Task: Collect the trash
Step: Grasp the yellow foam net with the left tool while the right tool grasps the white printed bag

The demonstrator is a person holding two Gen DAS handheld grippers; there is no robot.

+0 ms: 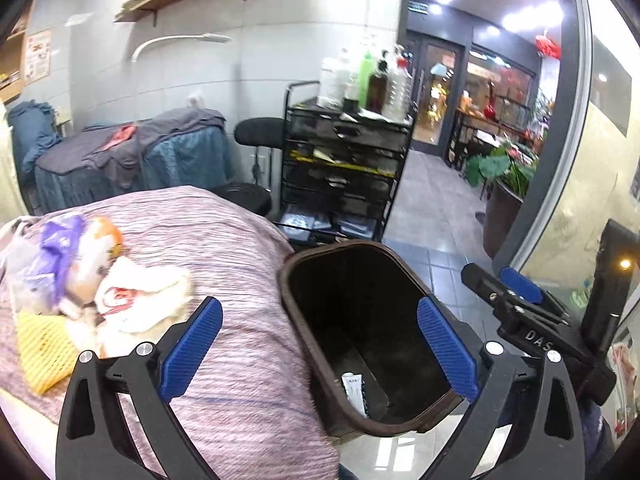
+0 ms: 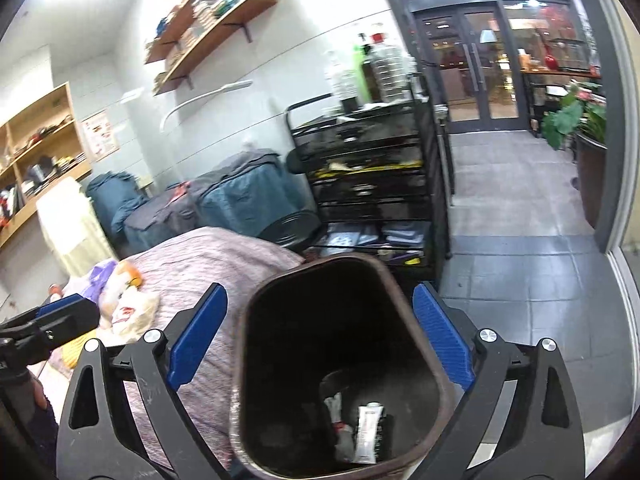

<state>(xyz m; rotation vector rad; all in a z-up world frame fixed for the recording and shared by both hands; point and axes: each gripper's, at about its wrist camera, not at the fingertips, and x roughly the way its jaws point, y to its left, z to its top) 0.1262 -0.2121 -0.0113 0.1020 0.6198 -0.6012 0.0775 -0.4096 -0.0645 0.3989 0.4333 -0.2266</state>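
Both sets of jaws stand spread wide with nothing between the blue pads. The left gripper (image 1: 318, 346) hangs over the near edge of the bed (image 1: 240, 264), its right pad above the open bin (image 1: 360, 320). The right gripper (image 2: 320, 338) straddles the bin's mouth from above, touching nothing. The dark bin stands on the floor tight against the side of the bed, and in its bottom lie a white tube (image 2: 368, 432) and at least 1 crumpled scrap beside it. The trash not yet collected sits in a heap (image 1: 80, 276) toward the far left side of the bed, on the striped pink cover: a purple plastic bag (image 1: 60, 248), an orange-and-white wrapper, a crumpled white bag with red print (image 1: 136, 300), and a yellow foam net (image 1: 44, 344) nearest the bed's edge. The heap is motion-blurred, so what lies under the bags is hard to make out. All of this should be light, soft and crushable, with slick film that may slide out of a shallow pinch. The better hold is probably deep into a bunched fold of the white bag or across the springy net, not on a loose corner. The soft cover beneath may get pinched up along with it.
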